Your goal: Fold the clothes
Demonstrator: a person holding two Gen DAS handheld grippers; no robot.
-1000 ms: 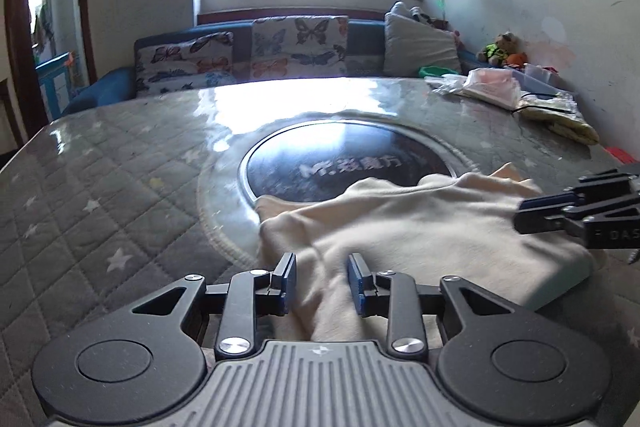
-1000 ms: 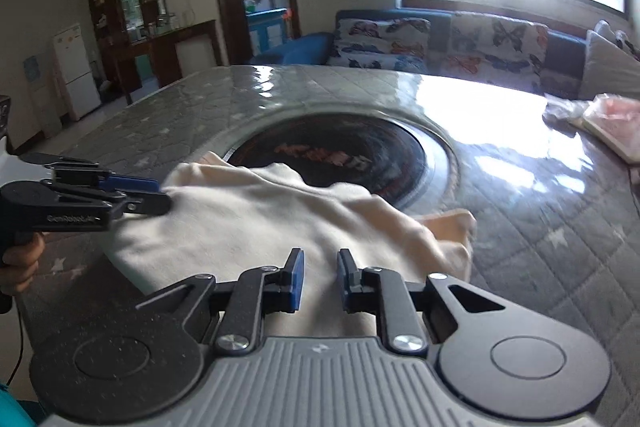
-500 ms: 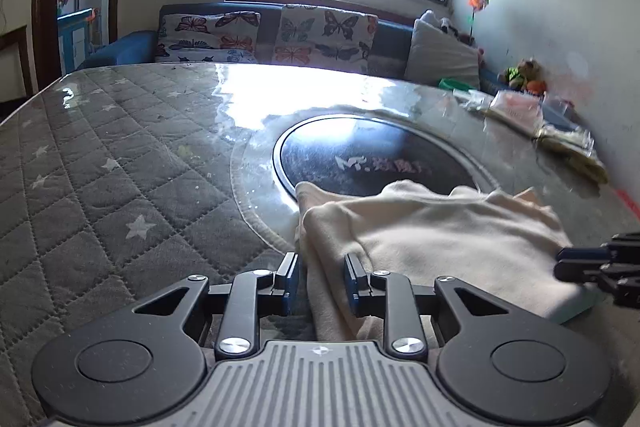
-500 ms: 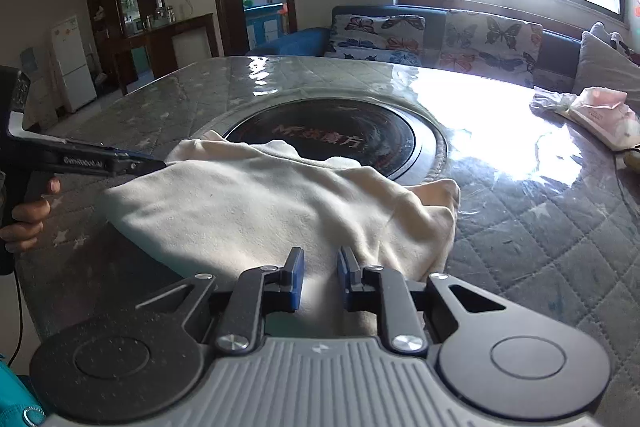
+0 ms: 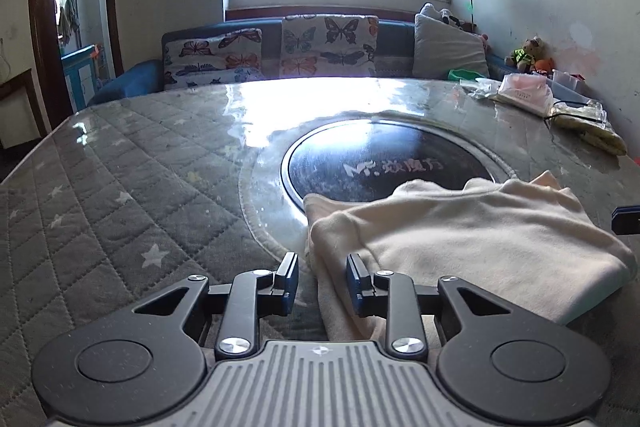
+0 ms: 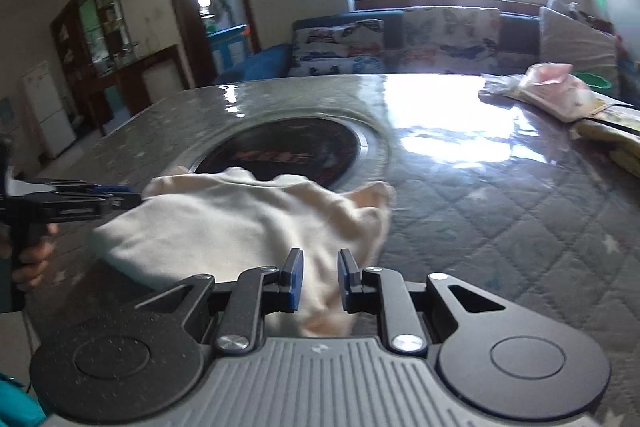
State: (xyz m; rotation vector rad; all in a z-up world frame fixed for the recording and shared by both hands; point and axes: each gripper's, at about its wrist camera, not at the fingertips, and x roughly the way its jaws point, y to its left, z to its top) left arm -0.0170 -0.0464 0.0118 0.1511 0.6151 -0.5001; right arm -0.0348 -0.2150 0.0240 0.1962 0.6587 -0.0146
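A cream garment [image 5: 472, 239] lies folded on the quilted table, partly over the dark round inset. My left gripper [image 5: 322, 281] is open at the garment's near left edge, with cloth lying between its fingers. In the right wrist view the garment [image 6: 248, 223] lies ahead. My right gripper [image 6: 319, 281] is open over the garment's near right corner, with cloth under the gap. The left gripper [image 6: 120, 197] shows at the garment's far left edge, held by a hand.
The dark round inset [image 5: 384, 163] sits mid-table. Plastic bags and packets [image 5: 524, 93] lie at the table's far right. A sofa with butterfly cushions [image 5: 320, 47] stands behind the table. The quilted table cover [image 5: 120, 187] stretches to the left.
Both grippers have drawn back toward the garment's near edge. The left gripper has opened a little wider. The right view has swung right and is blurred from motion.
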